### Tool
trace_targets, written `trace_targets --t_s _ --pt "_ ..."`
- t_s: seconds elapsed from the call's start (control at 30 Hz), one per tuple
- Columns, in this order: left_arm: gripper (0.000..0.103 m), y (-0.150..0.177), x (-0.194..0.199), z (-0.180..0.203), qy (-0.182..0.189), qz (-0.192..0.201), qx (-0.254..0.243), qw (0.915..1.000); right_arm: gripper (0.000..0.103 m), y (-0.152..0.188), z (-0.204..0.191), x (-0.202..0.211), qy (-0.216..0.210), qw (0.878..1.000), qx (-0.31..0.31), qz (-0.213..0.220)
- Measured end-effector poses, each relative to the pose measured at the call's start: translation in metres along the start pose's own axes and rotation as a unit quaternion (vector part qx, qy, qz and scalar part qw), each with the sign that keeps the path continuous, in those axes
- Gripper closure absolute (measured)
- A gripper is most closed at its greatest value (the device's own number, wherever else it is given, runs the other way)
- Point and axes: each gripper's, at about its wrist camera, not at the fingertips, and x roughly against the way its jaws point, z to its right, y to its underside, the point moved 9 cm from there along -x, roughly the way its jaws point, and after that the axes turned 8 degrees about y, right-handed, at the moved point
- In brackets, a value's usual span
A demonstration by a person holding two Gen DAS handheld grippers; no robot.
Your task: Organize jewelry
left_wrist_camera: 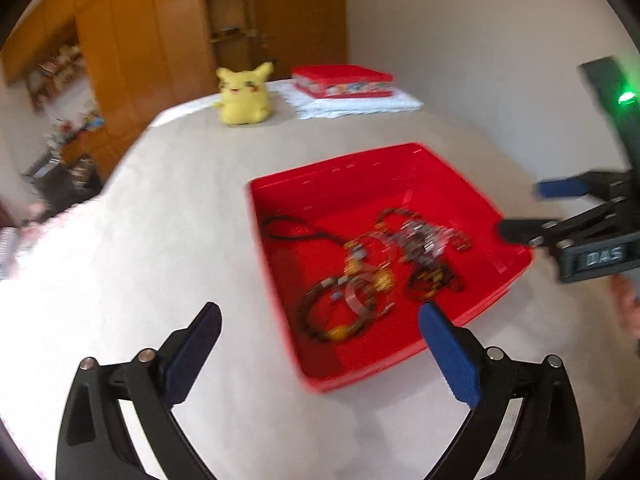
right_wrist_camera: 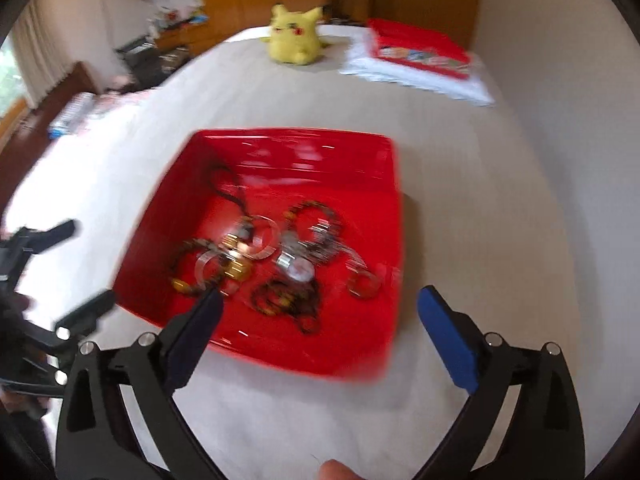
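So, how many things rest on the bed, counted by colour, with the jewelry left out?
Red: 2, the open red tray holding the jewelry and the closed red box at the far end.
Yellow: 1, the Pikachu plush.
White: 1, the folded cloth under the box.
Total: 4.

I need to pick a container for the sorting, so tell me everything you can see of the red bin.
The red bin is an open, lidless, squarish tub of glossy plastic with sloping walls and a flat bottom. It sits upright on the pale bedspread. A tangled heap of jewelry lies inside: beaded bracelets, metal bangles, a dark cord. Both grippers hover at its near edge, jaws spread, seemingly not touching it.
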Motion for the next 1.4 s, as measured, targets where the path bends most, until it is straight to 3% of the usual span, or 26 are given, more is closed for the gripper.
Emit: trace_targets --t_s 0.07,0.13,0.2,0.3,0.5,0.77,0.93,1.1,1.4 --pt "0.004 0.009 0.01 -0.004 -0.026 0.005 0.002 0.9997 0.003 0.009 0.003 0.017 0.062 0.997 0.022 0.036" --pt "0.004 0.017 0.023 -0.004 -0.021 0.019 0.015 0.9995 0.003 0.023 0.006 0.025 0.102 0.994 0.031 0.03" --pt "0.004 0.025 0.037 -0.002 -0.013 0.034 0.033 0.9988 0.003 0.037 0.002 0.029 0.098 0.994 0.041 0.014" --pt "0.004 0.031 0.059 -0.002 -0.021 0.06 0.052 0.9966 0.003 0.053 0.0 0.043 0.101 0.994 0.027 0.035" --pt "0.004 0.034 0.099 0.014 0.03 0.092 0.091 0.9911 0.003 0.071 -0.015 0.066 0.045 0.997 -0.003 0.055" --pt "0.004 0.031 0.119 0.032 0.048 0.102 0.081 0.9904 0.003 0.073 -0.024 0.075 0.048 0.996 0.005 0.071" --pt "0.004 0.026 0.132 0.036 0.023 0.126 0.066 0.9895 0.003 0.075 -0.024 0.076 0.049 0.996 0.004 0.076" --pt "0.004 0.025 0.139 0.042 0.028 0.149 0.052 0.987 0.003 0.074 -0.022 0.077 0.049 0.995 -0.001 0.085" --pt "0.004 0.025 0.128 0.038 0.024 0.133 0.055 0.9893 0.003 0.072 -0.021 0.079 0.041 0.995 -0.003 0.09"
